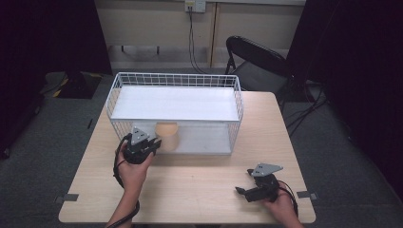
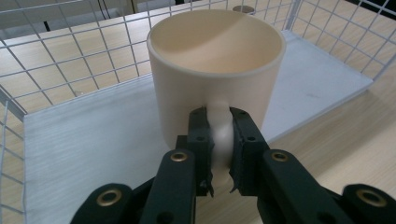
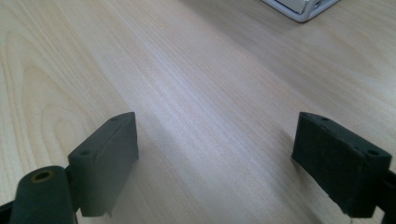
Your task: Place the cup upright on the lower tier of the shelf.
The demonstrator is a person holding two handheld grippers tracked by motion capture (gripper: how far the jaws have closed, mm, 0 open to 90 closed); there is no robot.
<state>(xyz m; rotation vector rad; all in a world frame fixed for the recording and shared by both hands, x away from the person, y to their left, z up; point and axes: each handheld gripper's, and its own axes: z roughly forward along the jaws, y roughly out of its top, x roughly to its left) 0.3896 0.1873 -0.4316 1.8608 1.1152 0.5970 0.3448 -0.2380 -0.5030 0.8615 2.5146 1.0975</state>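
Surroundings: a light wooden table [image 1: 199, 180] carries a white wire basket [image 1: 142, 80] lying on its side, its open face turned toward the person. A black folding chair [image 1: 256, 59] stands behind the table's far right corner, and a cable hangs down the back wall.
In the way: the basket's wire walls [image 2: 60, 56] rise closely around the mug on the left and behind it; the front toward the left gripper is open, with nothing between the two.
Mug: a plain cream mug [image 2: 217, 60], round, smooth and matte, upright with its mouth up. Its handle [image 2: 219, 135] faces the left gripper.
Mug's place: at the front opening of the basket, toward its left half, over the white bottom panel [image 2: 93, 140]; whether it rests on that panel or hangs just clear of it I cannot tell.
Basket contents: only the mug; the white panel around it is bare.
Mug contents: the inside is bare as far as the left gripper view sees into it.
Left gripper [image 2: 219, 154]: narrow, its black jaws pinched onto the mug's handle from both sides.
Right gripper [image 3: 215, 158]: jaws wide apart with nothing between them, low over bare wood near the table's front right, well apart from the basket.
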